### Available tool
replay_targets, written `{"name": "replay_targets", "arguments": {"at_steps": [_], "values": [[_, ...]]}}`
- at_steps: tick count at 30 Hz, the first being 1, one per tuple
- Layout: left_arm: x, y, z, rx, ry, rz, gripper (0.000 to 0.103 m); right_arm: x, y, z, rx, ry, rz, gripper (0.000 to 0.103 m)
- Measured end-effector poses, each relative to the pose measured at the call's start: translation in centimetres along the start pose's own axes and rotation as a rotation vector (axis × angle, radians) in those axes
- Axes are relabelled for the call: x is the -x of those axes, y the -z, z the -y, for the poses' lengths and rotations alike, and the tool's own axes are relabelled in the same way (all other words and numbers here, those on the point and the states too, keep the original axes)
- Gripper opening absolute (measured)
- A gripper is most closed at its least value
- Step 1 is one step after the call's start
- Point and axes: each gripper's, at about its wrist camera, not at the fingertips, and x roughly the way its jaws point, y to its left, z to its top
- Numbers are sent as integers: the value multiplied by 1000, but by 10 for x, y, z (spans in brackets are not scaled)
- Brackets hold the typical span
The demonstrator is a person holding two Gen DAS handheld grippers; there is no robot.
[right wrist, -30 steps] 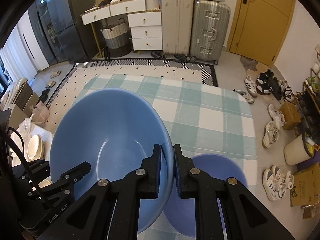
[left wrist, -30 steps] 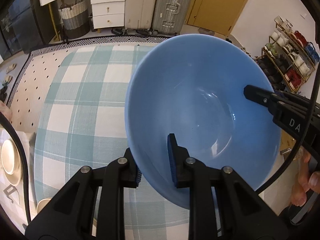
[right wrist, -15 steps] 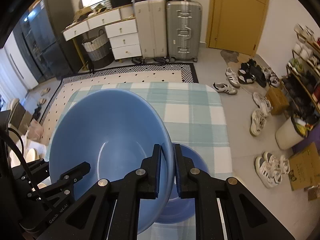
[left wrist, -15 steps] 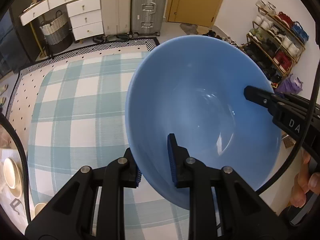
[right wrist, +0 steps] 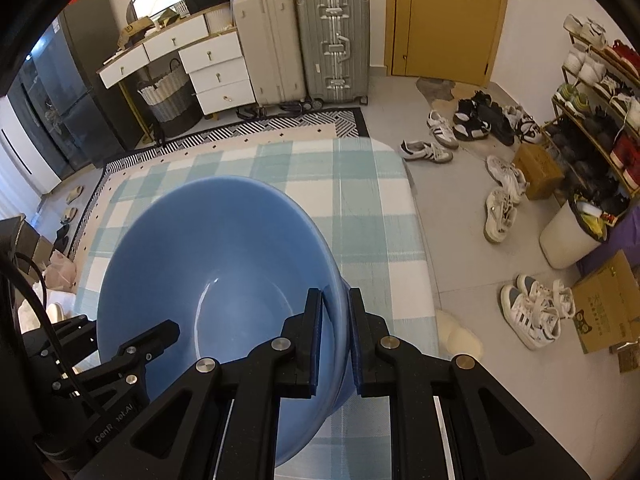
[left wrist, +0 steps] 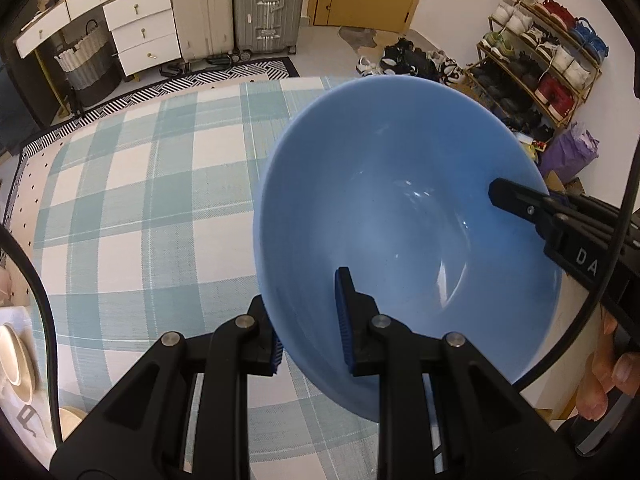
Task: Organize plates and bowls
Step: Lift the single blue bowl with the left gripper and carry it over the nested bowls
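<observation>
A large blue bowl (left wrist: pixel 404 216) hangs tilted above the teal checked tablecloth (left wrist: pixel 140 200), carried by both grippers. My left gripper (left wrist: pixel 310 320) is shut on its near rim, one pad inside and one outside. My right gripper (right wrist: pixel 335 320) is shut on the opposite rim and also shows as a black finger (left wrist: pixel 516 200) inside the bowl in the left wrist view. In the right wrist view the blue bowl (right wrist: pixel 216 272) fills the lower left, and the left gripper (right wrist: pixel 160 332) clamps its far side. A sliver of a second blue dish (right wrist: pixel 345 384) shows under the bowl's right edge.
Cream plates (left wrist: pixel 14 356) and a cream bowl (left wrist: pixel 72 416) sit off the table's left end. The table's right edge (right wrist: pixel 418 240) drops to a tiled floor with shoes (right wrist: pixel 500 208), a slipper (right wrist: pixel 456 336), a white bin (right wrist: pixel 572 236) and a cardboard box (right wrist: pixel 608 304). A hand (left wrist: pixel 608 360) holds the right gripper.
Both grippers have carried the blue bowl sideways toward the table's right end, rolling a little. The second blue dish, plainly visible before, is now almost covered by the bowl.
</observation>
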Motion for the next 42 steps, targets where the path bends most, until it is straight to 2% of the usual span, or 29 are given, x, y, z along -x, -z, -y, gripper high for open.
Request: {"name": "replay_targets", "arguments": {"at_steps": [9, 20, 30, 42], "values": [[-43, 6, -2, -16, -6, -51, 19, -46, 10, 12, -16, -3, -55, 12], [-77, 11, -2, -38, -5, -82, 19, -75, 20, 23, -32, 13, -86, 13], [-83, 11, -2, -68, -19, -75, 19, -88, 27, 29, -42, -8, -95, 13], [-78, 10, -11, -37, 7, -94, 19, -81, 28, 38, -75, -47, -79, 13]]}}
